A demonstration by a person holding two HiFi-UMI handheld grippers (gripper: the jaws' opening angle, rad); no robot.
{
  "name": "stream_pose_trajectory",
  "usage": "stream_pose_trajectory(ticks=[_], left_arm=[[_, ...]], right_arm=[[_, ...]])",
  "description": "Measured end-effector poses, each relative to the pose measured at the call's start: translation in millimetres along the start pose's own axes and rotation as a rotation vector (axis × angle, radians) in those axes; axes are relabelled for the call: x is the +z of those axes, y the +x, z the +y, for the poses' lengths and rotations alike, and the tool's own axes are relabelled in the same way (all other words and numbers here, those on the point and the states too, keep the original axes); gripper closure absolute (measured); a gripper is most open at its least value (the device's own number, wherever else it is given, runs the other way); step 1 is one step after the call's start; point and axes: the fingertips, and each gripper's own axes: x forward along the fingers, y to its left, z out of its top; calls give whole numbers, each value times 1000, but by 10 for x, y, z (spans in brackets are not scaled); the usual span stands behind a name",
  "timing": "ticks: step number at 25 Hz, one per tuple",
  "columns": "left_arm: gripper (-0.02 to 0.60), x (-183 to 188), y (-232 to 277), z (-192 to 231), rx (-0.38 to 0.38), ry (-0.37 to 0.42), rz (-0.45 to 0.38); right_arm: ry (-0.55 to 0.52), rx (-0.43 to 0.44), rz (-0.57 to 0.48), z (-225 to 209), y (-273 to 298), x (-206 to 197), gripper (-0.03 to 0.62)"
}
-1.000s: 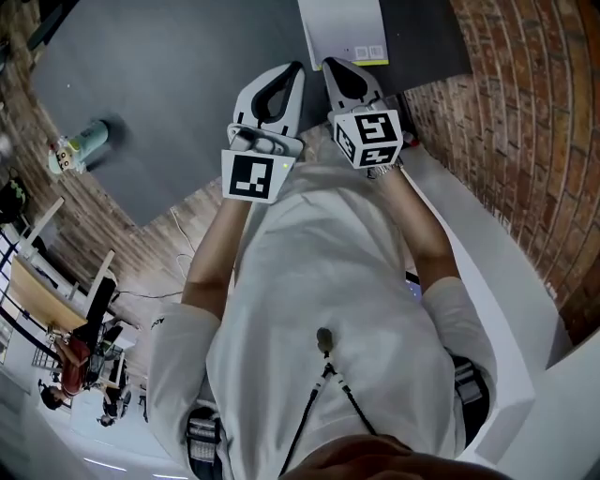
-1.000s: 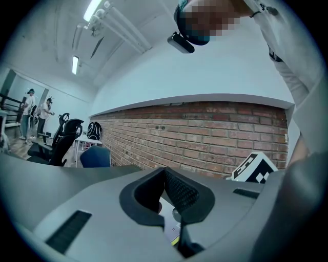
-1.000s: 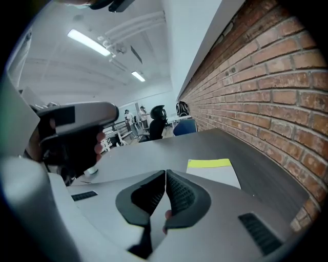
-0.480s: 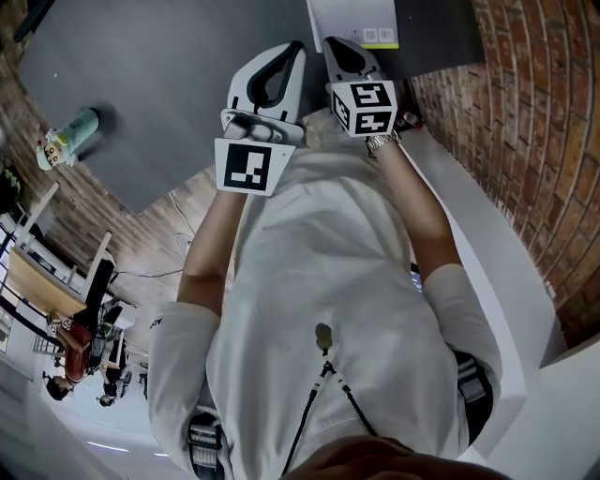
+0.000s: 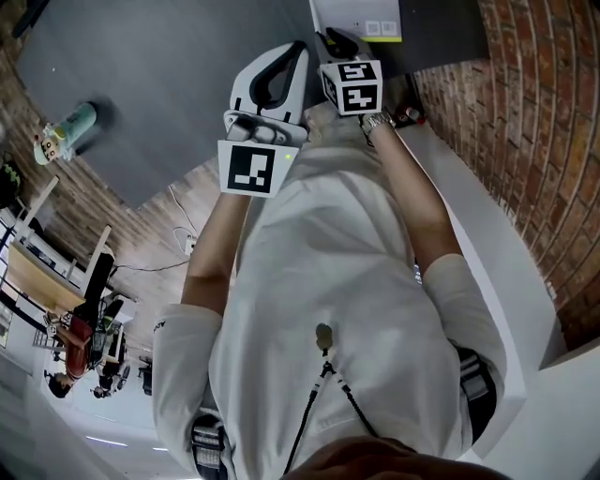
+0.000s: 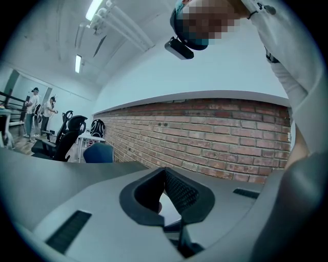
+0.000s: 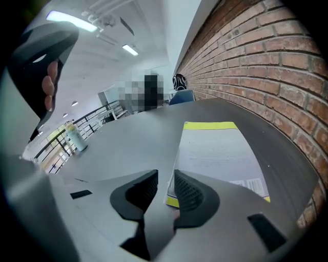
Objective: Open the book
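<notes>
Surface: a dark grey matte tabletop [image 5: 169, 75] is filling the upper part of the head view, and its near edge is cutting diagonally across a brown patterned floor [image 5: 178, 234].
Wall: a red brick wall [image 5: 534, 112] is running along the table's right side, with a white ledge [image 5: 478, 244] sitting beside the person's right arm.
Room beyond: in the left gripper view, long ceiling strip lights [image 6: 95, 7] are glowing overhead. Black office chairs [image 6: 66, 138] are standing at the far left, with two people [image 6: 41, 110] behind them.
Book: a closed book with a pale grey cover and a yellow-green band [image 7: 215, 153] is lying flat on the table near the brick wall, at the top edge of the head view.
Bottle: a pale green bottle with a cartoon figure [image 5: 66, 127] is standing well apart from the book, at the table's left edge.
Left gripper: the left gripper [image 6: 164, 171] is pointing roughly level over the table. Its jaws are meeting at the tips and holding nothing.
Right gripper: the right gripper [image 7: 165, 176] is tilting down at the book's near left corner. Its jaws have just been opening and are now standing a narrow gap apart, gripping nothing. The book's edge is showing just past that gap, and whether a tip is touching the cover is hard to say.
</notes>
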Motion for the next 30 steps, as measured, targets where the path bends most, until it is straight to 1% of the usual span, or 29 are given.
stream_pose_trajectory(ticks=[1, 2, 6, 10, 15, 17, 24, 30], left_arm=[[558, -9, -10, 6, 3, 1, 2], [558, -20, -19, 12, 6, 2, 5], [560, -44, -42, 24, 18, 4, 6], [558, -44, -64, 51, 24, 6, 9], [560, -69, -58, 53, 25, 15, 13], [560, -71, -53, 32, 22, 15, 12], [560, -84, -77, 45, 19, 16, 16], [560, -89, -85, 43, 24, 15, 17]], right_arm=[[-1, -4, 13, -1, 28, -26, 471], [-4, -8, 24, -4, 55, -51, 467], [-12, -35, 52, -41, 134, -151, 468], [-8, -108, 80, -125, 159, -224, 496], [-19, -113, 80, -102, 188, -245, 495], [-21, -115, 91, -109, 210, -265, 482], [-21, -137, 112, -69, 247, -246, 477], [-45, -159, 118, -70, 259, -260, 470]])
